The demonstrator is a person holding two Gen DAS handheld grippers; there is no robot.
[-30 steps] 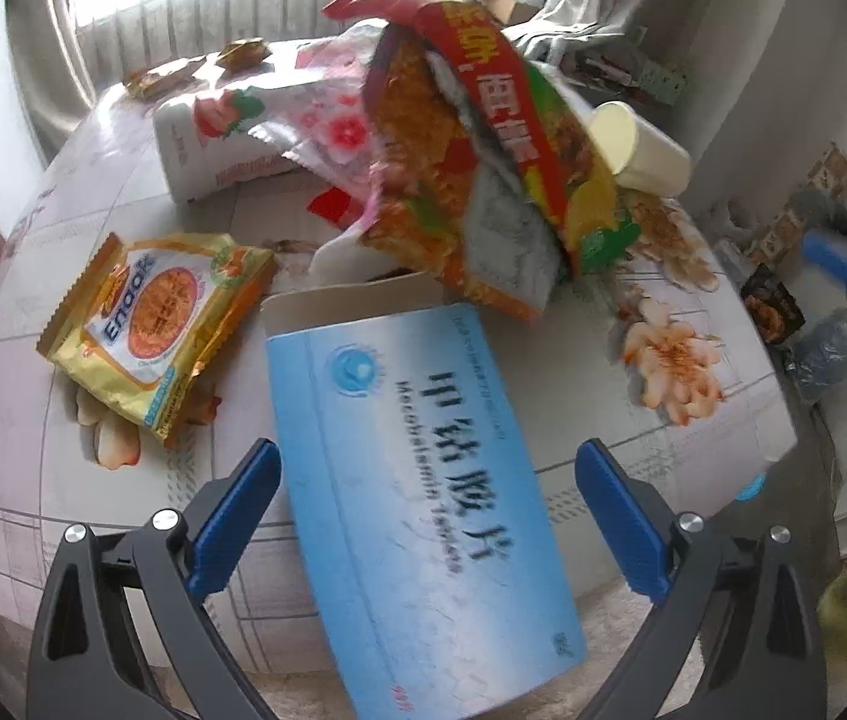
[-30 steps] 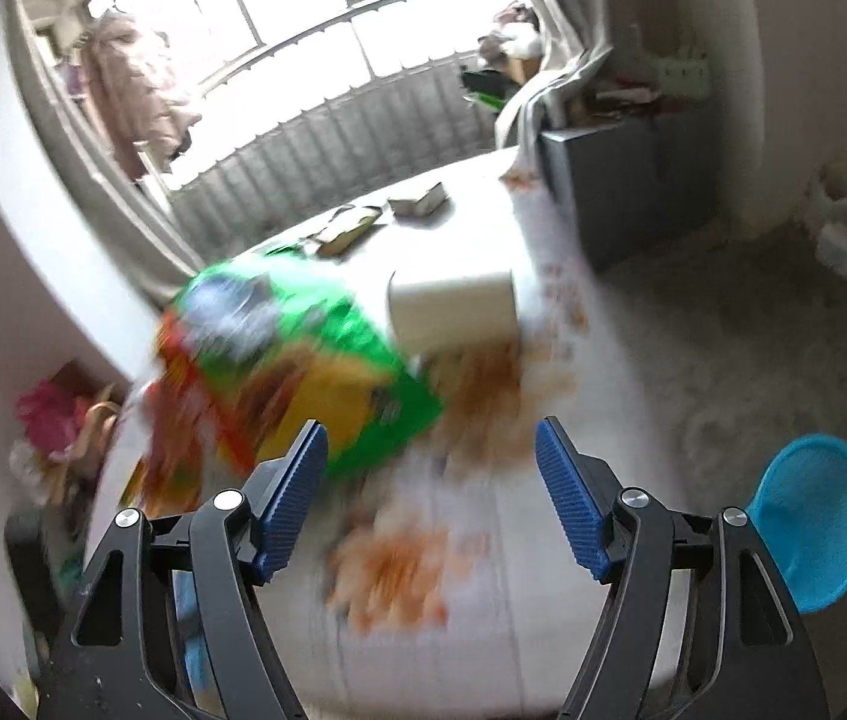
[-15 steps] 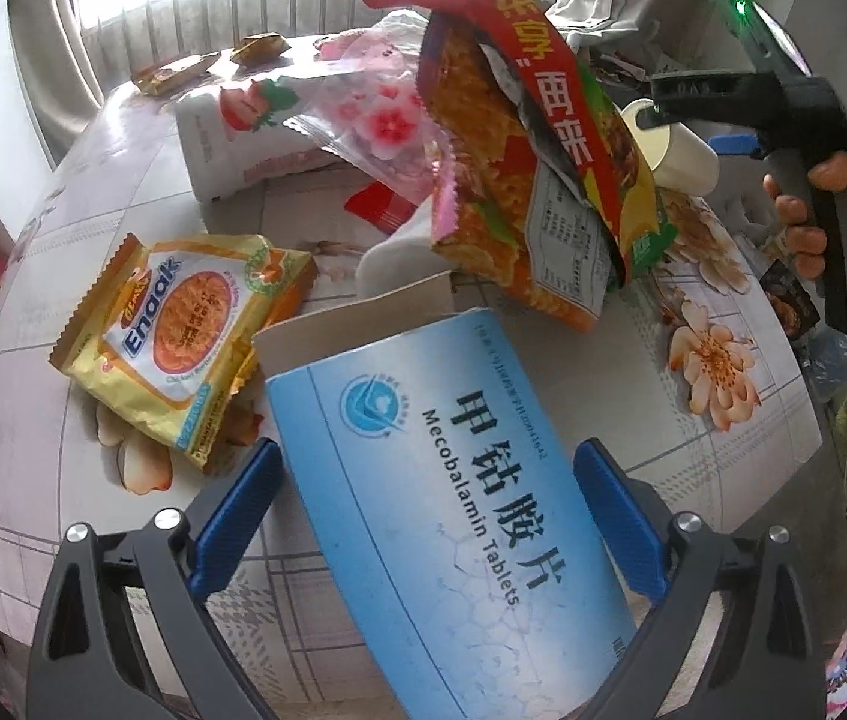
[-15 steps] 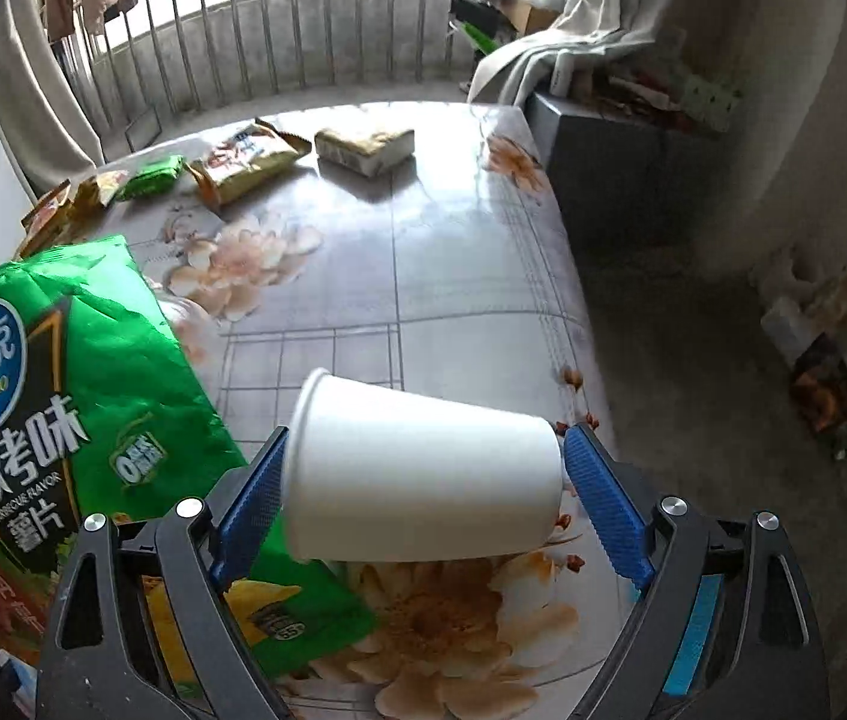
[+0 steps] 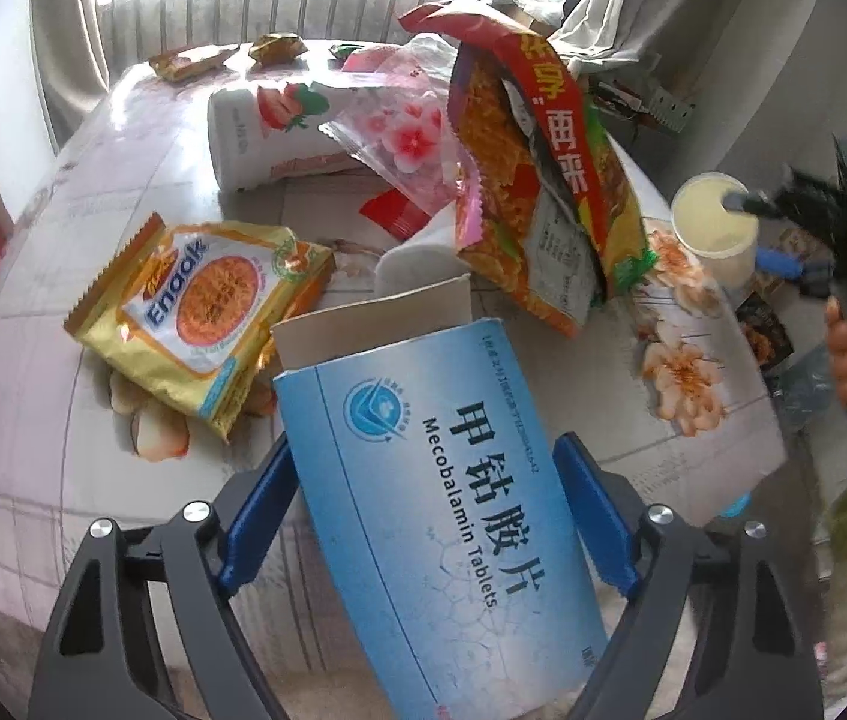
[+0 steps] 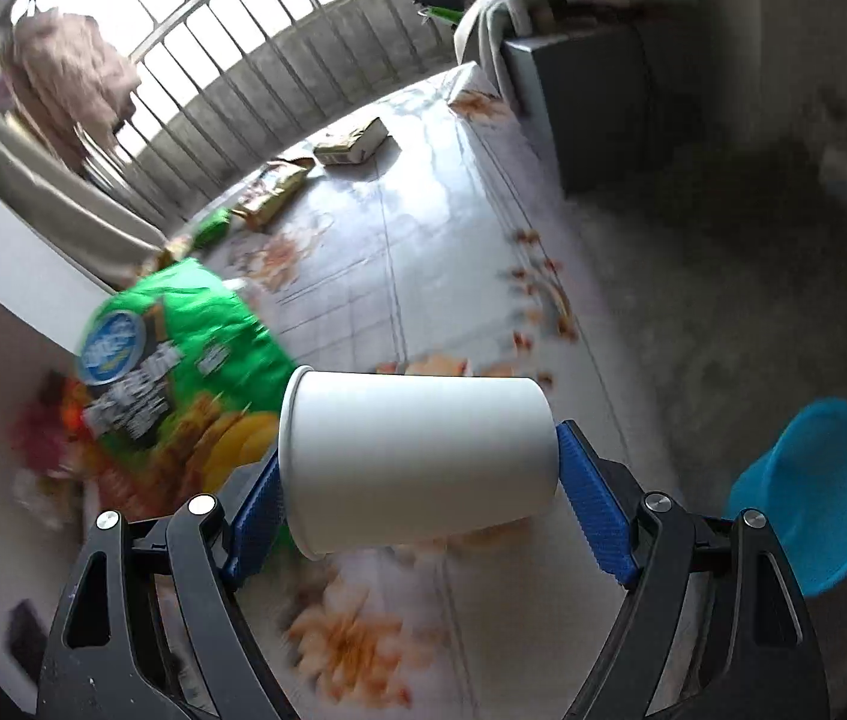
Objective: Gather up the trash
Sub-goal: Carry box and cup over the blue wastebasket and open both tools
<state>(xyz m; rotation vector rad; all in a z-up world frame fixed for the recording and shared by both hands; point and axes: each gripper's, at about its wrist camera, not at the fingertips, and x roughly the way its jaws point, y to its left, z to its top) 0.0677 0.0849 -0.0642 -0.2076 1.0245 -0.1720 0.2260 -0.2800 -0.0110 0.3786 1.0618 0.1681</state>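
The box (image 5: 441, 498) is blue, the cup (image 6: 417, 459) white, the chip bag (image 6: 183, 360) green, the tabletop (image 5: 33, 420) flowery.

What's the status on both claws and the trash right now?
Left claw shut on blue tablet box. Right claw shut on white paper cup, lying sideways. Wrappers remain on table. Blue bin on floor, path unobstructed.

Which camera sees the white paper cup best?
The right wrist view: the white paper cup lies sideways between the right gripper jaws, filling the middle. The left wrist view shows it small and far, mouth toward the camera.
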